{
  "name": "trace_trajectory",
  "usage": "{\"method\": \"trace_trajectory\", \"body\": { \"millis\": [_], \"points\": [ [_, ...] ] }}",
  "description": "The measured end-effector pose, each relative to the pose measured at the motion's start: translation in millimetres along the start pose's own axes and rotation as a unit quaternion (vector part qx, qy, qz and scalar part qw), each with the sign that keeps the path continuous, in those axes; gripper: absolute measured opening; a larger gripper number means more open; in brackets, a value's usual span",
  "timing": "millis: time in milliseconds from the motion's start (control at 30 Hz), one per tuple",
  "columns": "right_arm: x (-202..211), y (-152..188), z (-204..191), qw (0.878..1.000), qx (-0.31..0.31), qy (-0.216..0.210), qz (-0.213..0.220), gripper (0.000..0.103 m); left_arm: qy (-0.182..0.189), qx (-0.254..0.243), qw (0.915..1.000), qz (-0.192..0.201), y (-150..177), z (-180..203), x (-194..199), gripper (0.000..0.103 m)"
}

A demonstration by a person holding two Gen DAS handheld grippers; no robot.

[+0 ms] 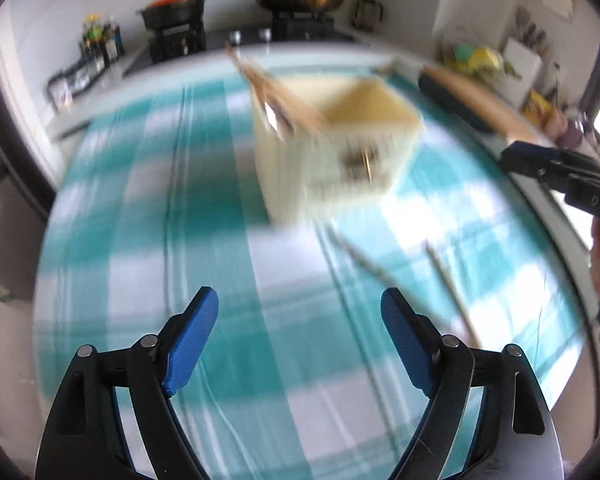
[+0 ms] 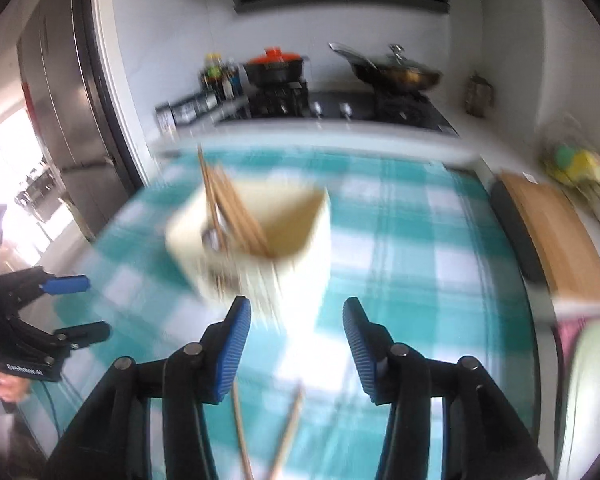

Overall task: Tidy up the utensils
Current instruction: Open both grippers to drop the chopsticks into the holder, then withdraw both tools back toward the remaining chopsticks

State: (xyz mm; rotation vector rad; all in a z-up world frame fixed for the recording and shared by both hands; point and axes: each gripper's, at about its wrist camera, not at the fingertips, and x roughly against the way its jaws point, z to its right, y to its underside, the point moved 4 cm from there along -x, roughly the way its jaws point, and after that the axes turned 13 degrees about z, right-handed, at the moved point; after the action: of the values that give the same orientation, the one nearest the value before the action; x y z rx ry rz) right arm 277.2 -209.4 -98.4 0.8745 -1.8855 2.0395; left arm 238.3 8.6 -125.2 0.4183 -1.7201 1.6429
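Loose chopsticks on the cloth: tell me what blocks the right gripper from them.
Nothing visible does. The two loose chopsticks lie on the checked cloth directly below the right gripper, whose jaws are open and empty. The cream utensil box stands farther away, beyond them.

Home kitchen: gas stove (image 2: 340, 108) with pot (image 2: 276, 66) and wok (image 2: 396, 72), fridge (image 2: 68, 120), counter (image 2: 420, 216) under checked cloth.
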Motion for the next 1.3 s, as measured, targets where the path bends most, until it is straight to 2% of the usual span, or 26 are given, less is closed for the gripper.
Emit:
{"method": "trace_trajectory", "body": {
  "millis": [67, 167, 267, 333, 433, 667, 1300],
  "points": [
    [18.9, 41.1, -0.6, 0.999, 0.008, 0.035, -0.005, 0.049, -0.013, 0.011, 0.9999, 0.001, 31.3, 7.6, 3.7, 0.085],
    [41.5, 85.3, 1.1, 0.997, 0.0, 0.073, -0.008, 0.049, -0.034, 0.061, 0.9975, 0.005, 71.5, 17.6, 6.5, 0.085],
    [60.2, 115.0, -0.2, 0.994, -0.005, 0.105, -0.002, 0.049, -0.041, 0.09, 0.995, 0.002, 91.2, 26.2, 8.5, 0.085],
    [69.8, 128.7, -0.7, 0.993, -0.009, 0.117, 0.003, 0.049, -0.04, 0.085, 0.9956, -0.001, 98.2, 33.0, 10.2, 0.085],
    [78.9, 139.6, -0.3, 0.993, -0.023, 0.117, 0.004, 0.049, -0.051, 0.071, 0.9962, 0.003, 102.7, 41.9, 14.5, 0.085],
    [89.7, 143.0, -4.5, 0.991, -0.009, 0.131, 0.015, 0.049, -0.061, 0.069, 0.9957, 0.007, 104.1, 45.7, 20.4, 0.085],
    [89.6, 159.6, 6.1, 0.988, -0.022, 0.15, 0.012, 0.049, -0.075, 0.067, 0.9949, -0.011, 113.7, 51.5, 14.1, 0.085]
  ]
}}
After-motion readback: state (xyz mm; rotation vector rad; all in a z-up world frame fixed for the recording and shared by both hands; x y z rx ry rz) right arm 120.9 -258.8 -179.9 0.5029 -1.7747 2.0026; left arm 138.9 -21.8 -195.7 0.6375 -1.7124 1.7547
